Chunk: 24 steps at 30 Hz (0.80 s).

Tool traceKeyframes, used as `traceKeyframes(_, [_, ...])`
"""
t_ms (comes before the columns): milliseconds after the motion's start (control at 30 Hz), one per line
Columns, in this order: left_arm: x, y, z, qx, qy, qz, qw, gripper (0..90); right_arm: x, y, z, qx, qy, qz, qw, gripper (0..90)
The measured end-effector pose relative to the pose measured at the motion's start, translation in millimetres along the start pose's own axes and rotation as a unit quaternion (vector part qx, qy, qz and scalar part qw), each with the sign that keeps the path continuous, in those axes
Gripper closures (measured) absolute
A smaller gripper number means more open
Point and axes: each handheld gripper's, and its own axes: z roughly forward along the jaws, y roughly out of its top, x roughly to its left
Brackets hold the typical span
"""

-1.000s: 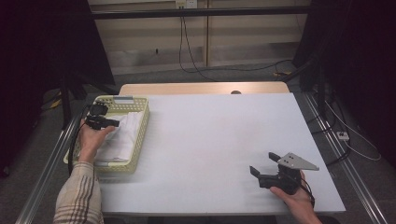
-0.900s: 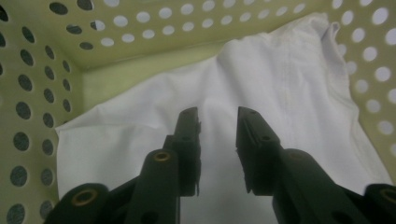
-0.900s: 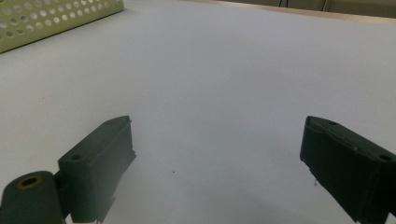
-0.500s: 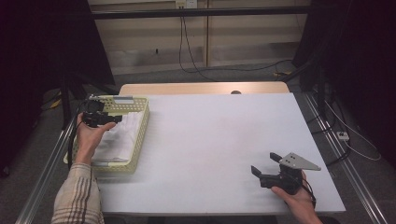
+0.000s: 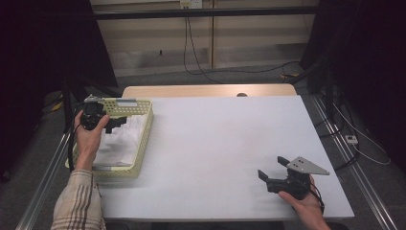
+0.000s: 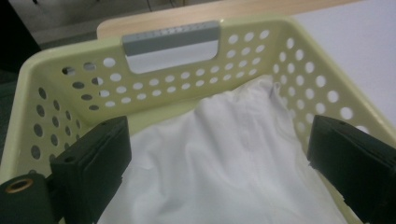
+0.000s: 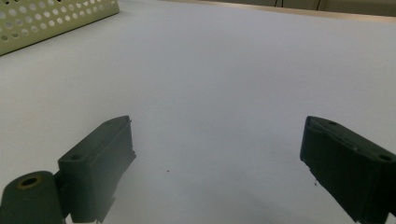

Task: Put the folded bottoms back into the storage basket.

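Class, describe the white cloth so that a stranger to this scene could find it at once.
Start at the white table and go to its left edge, where a pale yellow basket with round holes in its walls stands. The white cloth lies crumpled inside it, under the open left gripper. It is the one soft thing there.

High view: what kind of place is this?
Probably a lab recording rig, not a home: white table ringed by dark curtains, loose cables on the floor, a laundry basket as prop.

White table [image 5: 220, 139] before dim wall [image 5: 158, 40], cables [image 5: 201, 67] on floor.
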Motion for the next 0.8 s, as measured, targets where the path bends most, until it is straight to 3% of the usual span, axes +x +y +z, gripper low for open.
traceKeyframes(100, [-1.7,-0.4,-6.3,-0.007,-0.006,0.002,1.0,5.9,0.7,0.1,0.3,0.0,-0.002,-0.001,1.0,9.2])
traceKeyframes(233, [-3.8,-1.1,-17.0,-0.02,0.004,0.004,0.9998,6.2,0.7,0.0,-1.3,-0.003,-0.005,-0.001,1.0,9.1])
traceKeyframes(433, [-3.8,-2.4,-29.9,-0.024,-0.014,-0.004,0.9996,6.1,0.8,0.0,-1.7,-0.003,-0.004,-0.002,1.0,9.1])
traceKeyframes(700, [-13.5,-8.2,-45.1,-0.047,-0.013,0.022,0.9986,6.2,1.1,0.4,-1.7,-0.005,-0.004,-0.001,1.0,9.0])
traceKeyframes(800, [-15.0,-11.6,-50.7,-0.057,-0.017,0.022,0.998,6.1,1.4,0.6,-1.7,-0.006,-0.002,-0.001,1.0,9.0])
